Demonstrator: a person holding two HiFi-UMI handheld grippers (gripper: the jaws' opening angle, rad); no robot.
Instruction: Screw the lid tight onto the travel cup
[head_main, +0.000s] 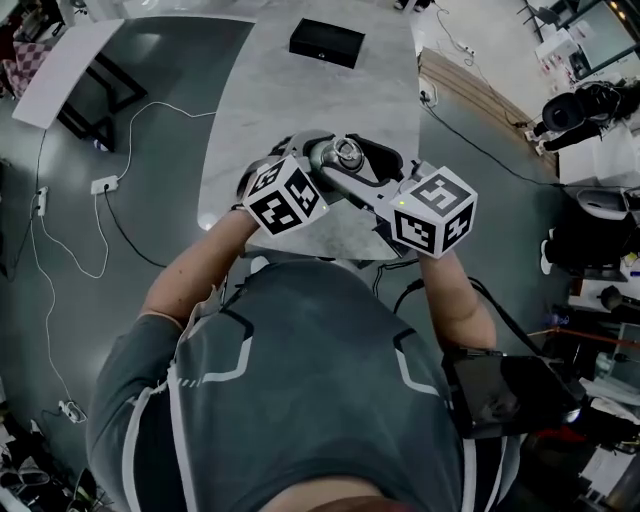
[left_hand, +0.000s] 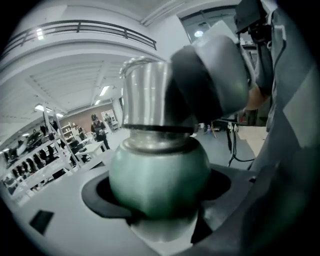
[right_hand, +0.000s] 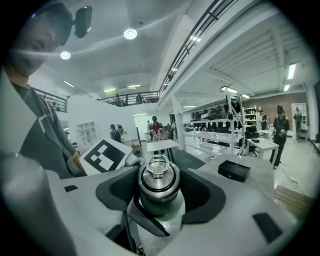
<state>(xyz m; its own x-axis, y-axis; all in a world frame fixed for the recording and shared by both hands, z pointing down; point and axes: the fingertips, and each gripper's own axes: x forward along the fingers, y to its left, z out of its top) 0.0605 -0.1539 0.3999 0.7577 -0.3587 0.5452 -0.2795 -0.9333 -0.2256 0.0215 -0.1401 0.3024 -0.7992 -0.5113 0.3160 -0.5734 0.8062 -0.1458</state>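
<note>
Above the near edge of the desk (head_main: 300, 90), the left hand-held gripper (left_hand: 158, 192) pinches the travel cup (left_hand: 150, 165) by its green body, steadying it, while the right hand-held gripper (right_hand: 159, 187) clamps wide-set jaws on the steel lid (right_hand: 158, 175), apparently to twist it tight.

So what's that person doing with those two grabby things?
A person holds tongs in each hand, above a grey table. The left tongs grip the green cup by its body. The right tongs sit round its metal lid, which is already on top. Whether they squeeze it yet, I can't tell.
</note>
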